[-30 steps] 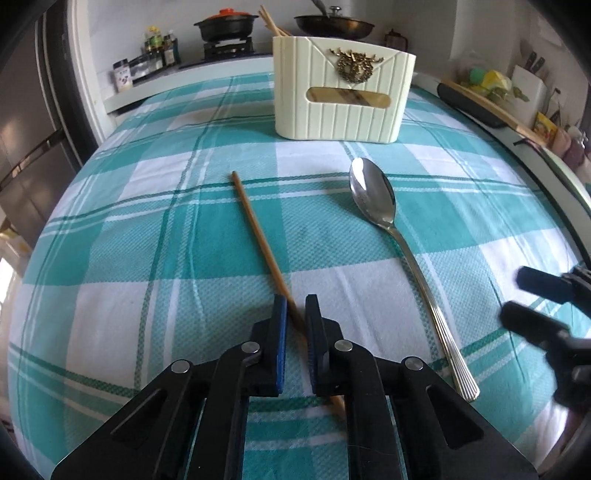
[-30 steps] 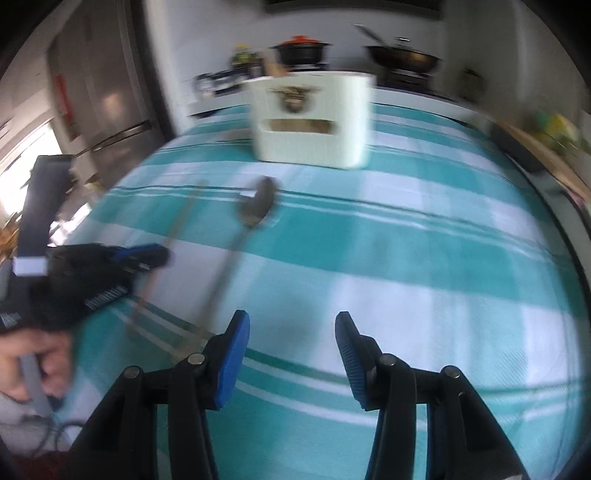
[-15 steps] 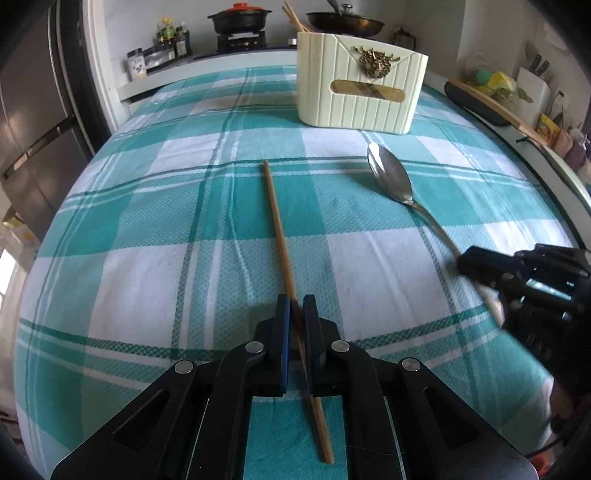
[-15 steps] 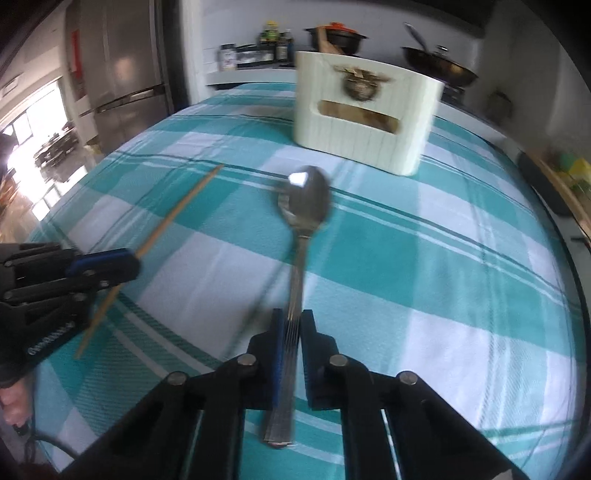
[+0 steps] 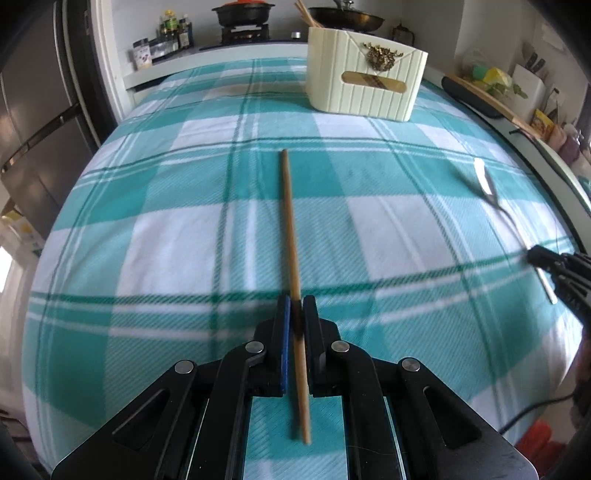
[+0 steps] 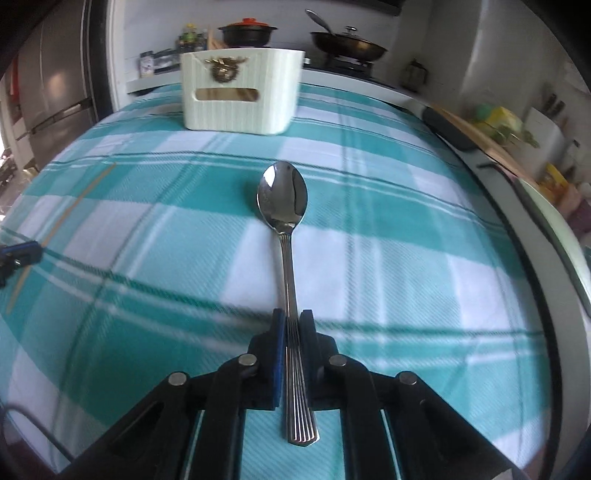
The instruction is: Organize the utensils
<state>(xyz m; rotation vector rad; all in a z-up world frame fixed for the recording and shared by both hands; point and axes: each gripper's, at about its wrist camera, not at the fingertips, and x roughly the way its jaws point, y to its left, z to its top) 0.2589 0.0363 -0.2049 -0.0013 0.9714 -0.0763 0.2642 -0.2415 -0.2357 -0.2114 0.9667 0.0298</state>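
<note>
My left gripper [image 5: 294, 306] is shut on a wooden chopstick [image 5: 290, 225], which points away from me over the teal checked tablecloth [image 5: 177, 229]. My right gripper [image 6: 292, 321] is shut on the ribbed handle of a steel spoon [image 6: 282, 195], bowl facing up and away. A cream ribbed utensil holder [image 5: 365, 85] with a gold emblem stands at the far end of the table, more chopsticks sticking out of it. In the left wrist view the right gripper [image 5: 535, 256] shows at the right edge with the spoon [image 5: 485, 182]. In the right wrist view the left gripper [image 6: 35, 251] and chopstick [image 6: 70, 212] show at the left edge.
Behind the table a counter carries a black pot with a red lid [image 5: 243, 11], a wok [image 5: 347, 18] and spice jars [image 5: 173, 31]. A wooden board [image 5: 487, 101] and knife block [image 5: 528, 83] sit at the right. A steel fridge [image 5: 33, 110] stands at the left.
The right gripper went from open beside the spoon to shut on its handle, and the spoon has lifted and swung right. The left gripper kept hold of the chopstick and carried it off the cloth.
</note>
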